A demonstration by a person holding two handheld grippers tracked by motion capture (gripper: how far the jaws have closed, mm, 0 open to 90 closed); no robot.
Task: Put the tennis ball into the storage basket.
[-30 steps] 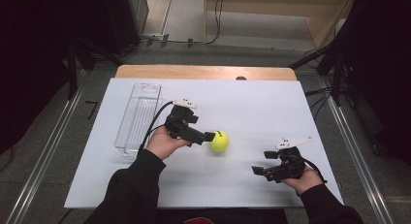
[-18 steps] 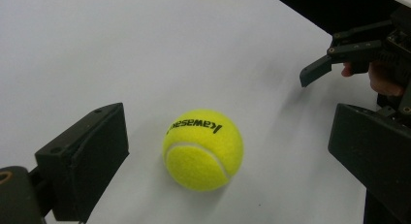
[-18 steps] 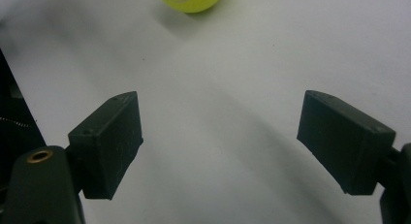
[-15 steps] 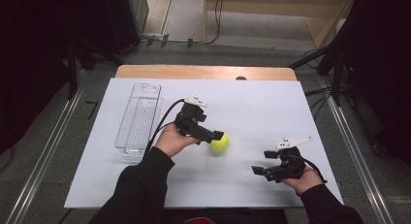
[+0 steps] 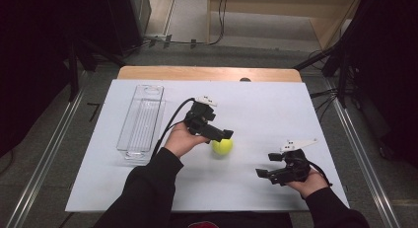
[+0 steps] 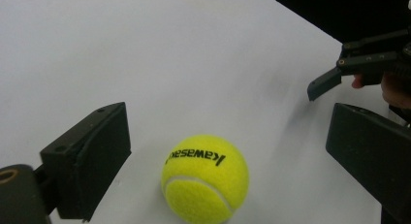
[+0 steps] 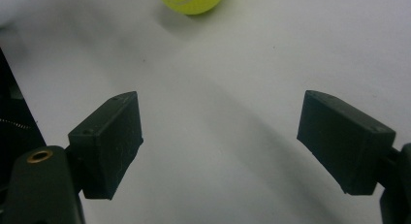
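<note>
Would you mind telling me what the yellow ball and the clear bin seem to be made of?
Yellow ball: apparently fuzzy felt, matte, with a pale curved seam and printed lettering, like a tennis ball. Clear bin: likely rigid transparent plastic, glossy, since the table shows through its ribbed base.

A clear plastic tray [image 5: 142, 120] lies lengthwise on the left part of a white sheet [image 5: 276, 109] covering the table, whose wooden edge [image 5: 207, 73] shows along the far side. Metal rails [image 5: 44, 159] flank the table over grey flooring [image 5: 197, 45].
</note>
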